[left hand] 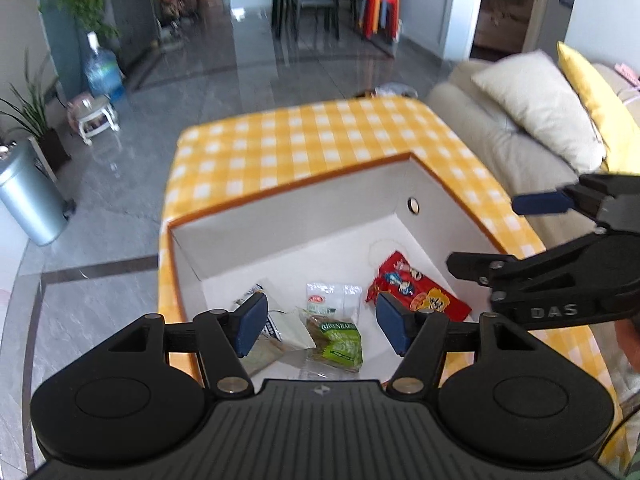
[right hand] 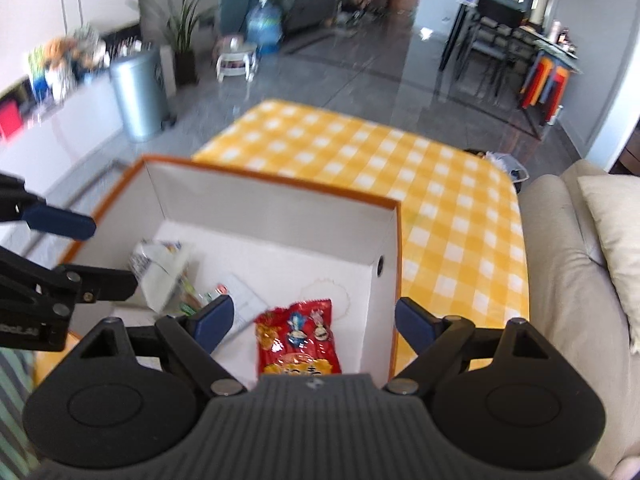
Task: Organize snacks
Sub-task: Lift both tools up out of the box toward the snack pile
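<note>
An orange-rimmed white box (left hand: 304,188) (right hand: 276,178) stands on a yellow checked table (left hand: 300,136) (right hand: 440,184). Inside lie a red snack bag (left hand: 416,286) (right hand: 298,336), a green snack packet (left hand: 340,344), a white packet (left hand: 334,296) and a pale wrapper (left hand: 288,326) (right hand: 160,268). My left gripper (left hand: 320,322) is open and empty above the box's near side, over the green packet. My right gripper (right hand: 312,322) is open and empty above the red bag. Each gripper shows at the edge of the other's view: the right one (left hand: 520,232), the left one (right hand: 80,248).
A beige sofa (left hand: 480,120) (right hand: 568,280) with a cream and a yellow cushion runs along the table's right side. A silver bin (left hand: 28,200) (right hand: 138,92), a water bottle (left hand: 102,72), plants and a dining set stand farther off on the grey floor.
</note>
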`<action>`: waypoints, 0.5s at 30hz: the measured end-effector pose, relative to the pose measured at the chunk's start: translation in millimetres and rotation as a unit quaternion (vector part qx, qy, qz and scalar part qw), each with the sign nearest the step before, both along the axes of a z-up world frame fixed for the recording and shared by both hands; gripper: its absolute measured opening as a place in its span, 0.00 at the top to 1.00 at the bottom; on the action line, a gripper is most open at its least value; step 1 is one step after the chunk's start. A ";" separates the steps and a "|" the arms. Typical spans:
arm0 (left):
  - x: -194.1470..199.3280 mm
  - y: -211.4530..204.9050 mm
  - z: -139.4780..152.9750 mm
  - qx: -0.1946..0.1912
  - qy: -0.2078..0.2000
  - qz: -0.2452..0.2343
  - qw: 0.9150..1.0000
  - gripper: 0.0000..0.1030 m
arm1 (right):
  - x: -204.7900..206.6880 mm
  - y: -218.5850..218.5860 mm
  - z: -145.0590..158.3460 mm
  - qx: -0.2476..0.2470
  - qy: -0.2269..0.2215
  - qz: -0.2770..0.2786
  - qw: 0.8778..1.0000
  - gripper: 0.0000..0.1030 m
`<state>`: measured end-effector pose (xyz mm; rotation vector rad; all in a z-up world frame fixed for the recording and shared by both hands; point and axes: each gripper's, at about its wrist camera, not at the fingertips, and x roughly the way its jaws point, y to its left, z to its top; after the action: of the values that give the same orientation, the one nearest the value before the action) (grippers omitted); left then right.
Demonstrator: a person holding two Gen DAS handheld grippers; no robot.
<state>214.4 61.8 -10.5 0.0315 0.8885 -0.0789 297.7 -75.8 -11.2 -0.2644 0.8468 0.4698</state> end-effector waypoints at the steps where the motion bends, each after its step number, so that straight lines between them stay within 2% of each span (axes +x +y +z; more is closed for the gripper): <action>1: -4.7 -0.1 1.0 -0.002 -0.009 0.001 1.000 0.29 | -6.2 -3.4 4.1 0.012 -0.002 -0.007 1.000 0.17; 9: -40.5 0.3 -1.7 -0.027 -0.048 0.018 0.998 0.30 | -58.1 -26.8 18.7 0.068 -0.013 -0.060 0.996 0.14; 15: -64.0 -7.1 -11.8 -0.029 -0.047 0.020 0.998 0.31 | -97.3 -47.6 10.9 0.102 0.000 -0.100 0.990 0.14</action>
<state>150.4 54.6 -22.3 -0.0367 0.7917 -0.0643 200.4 -123.4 -0.3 0.0089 0.8094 0.3651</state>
